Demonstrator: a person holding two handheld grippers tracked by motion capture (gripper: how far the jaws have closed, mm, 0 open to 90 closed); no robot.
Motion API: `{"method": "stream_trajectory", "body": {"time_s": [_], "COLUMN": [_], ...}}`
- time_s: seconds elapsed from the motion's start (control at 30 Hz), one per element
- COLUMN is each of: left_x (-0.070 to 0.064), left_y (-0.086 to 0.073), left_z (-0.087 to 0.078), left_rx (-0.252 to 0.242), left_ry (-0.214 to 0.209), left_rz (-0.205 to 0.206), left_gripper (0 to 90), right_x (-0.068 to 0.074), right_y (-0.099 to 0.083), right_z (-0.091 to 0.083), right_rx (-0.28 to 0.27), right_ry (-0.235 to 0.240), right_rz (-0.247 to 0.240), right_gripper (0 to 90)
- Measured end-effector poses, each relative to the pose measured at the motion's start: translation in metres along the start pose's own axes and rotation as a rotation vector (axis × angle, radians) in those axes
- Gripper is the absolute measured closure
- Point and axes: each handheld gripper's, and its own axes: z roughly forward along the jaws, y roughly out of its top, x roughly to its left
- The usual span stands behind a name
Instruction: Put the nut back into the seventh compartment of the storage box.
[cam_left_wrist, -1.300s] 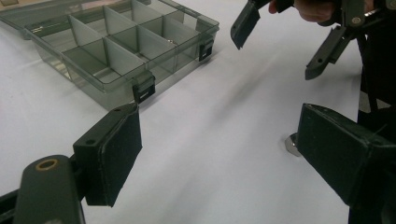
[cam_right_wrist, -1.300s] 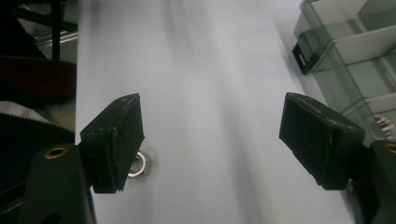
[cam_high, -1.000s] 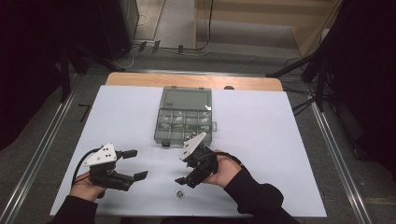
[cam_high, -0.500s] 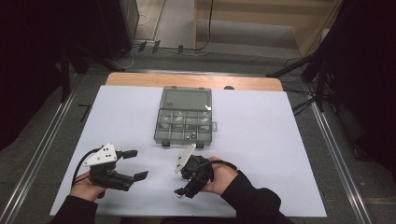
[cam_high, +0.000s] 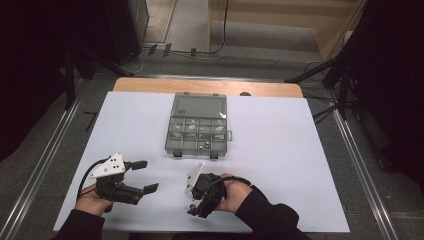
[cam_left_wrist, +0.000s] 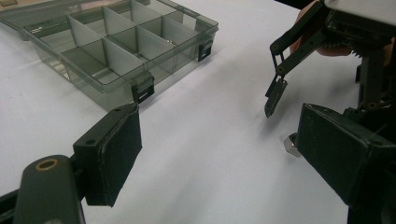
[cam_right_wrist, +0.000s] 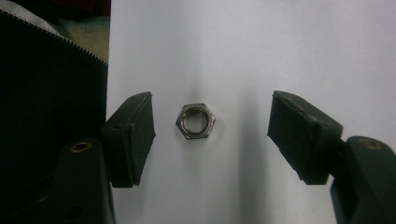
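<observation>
A small steel hex nut lies flat on the white table sheet, near its front edge. My right gripper points down over it, open, one jaw on each side of the nut and neither touching. In the high view that right gripper sits front centre in a hand. My left gripper rests front left, open and holding nothing. In the left gripper view its fingers frame the nut, half hidden behind one jaw, with the right gripper's fingers hanging above.
A clear grey compartment box lies open at the table's middle, lid folded back, with small metal parts in several cells; its latches face me. Metal rails run along both table sides.
My right gripper has moved toward the front edge and tipped down over the nut, which now lies between its jaws. The left gripper has stayed put.
</observation>
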Motion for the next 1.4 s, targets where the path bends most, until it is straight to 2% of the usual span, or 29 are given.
{"method": "stream_trajectory", "body": {"time_s": [0.07, 0.3, 0.4, 0.6, 0.67, 0.8, 0.9, 0.97, 1.17, 1.37, 1.4], "left_x": [0.0, 0.0, 0.0, 0.0, 0.0, 0.0, 0.0, 0.0, 0.0, 0.0, 0.0], "left_y": [0.0, 0.0, 0.0, 0.0, 0.0, 0.0, 0.0, 0.0, 0.0, 0.0, 0.0], "left_z": [0.0, -0.001, 0.0, 0.0, 0.0, 0.0, 0.0, 0.0, 0.0, 0.0, 0.0], "left_rx": [-0.001, 0.001, 0.001, -0.001, 0.001, 0.002, -0.002, 0.0, -0.003, -0.001, -0.001], "left_ry": [0.0, -0.001, -0.001, -0.001, 0.0, 0.0, 0.001, 0.0, -0.001, 0.0, -0.001], "left_rz": [0.001, 0.001, 0.002, 0.001, 0.001, 0.001, 0.002, 0.002, 0.0, 0.001, 0.001], "left_gripper": [14.7, 14.7, 14.7, 14.7, 14.7, 14.7, 14.7, 14.7, 14.7, 14.7, 14.7], "right_x": [0.001, 0.006, 0.007, 0.012, 0.012, 0.014, 0.015, 0.013, 0.011, 0.005, 0.005], "right_y": [-0.001, 0.0, 0.001, 0.002, 0.003, 0.004, 0.005, 0.005, 0.005, 0.003, 0.003], "right_z": [0.002, 0.01, 0.012, 0.014, 0.015, 0.014, 0.013, 0.013, 0.012, 0.009, 0.007], "right_rx": [0.012, 0.049, 0.058, 0.08, 0.08, 0.096, 0.11, 0.102, 0.103, 0.064, 0.057], "right_ry": [-0.001, 0.013, -0.001, -0.04, -0.054, -0.062, -0.057, -0.064, -0.033, -0.022, -0.018], "right_rz": [0.007, -0.035, -0.065, -0.079, -0.105, -0.09, -0.066, -0.083, -0.053, -0.043, -0.026], "right_gripper": [36.2, 46.8, 51.3, 58.3, 60.6, 68.1, 68.4, 68.6, 68.6, 68.6, 68.7]}}
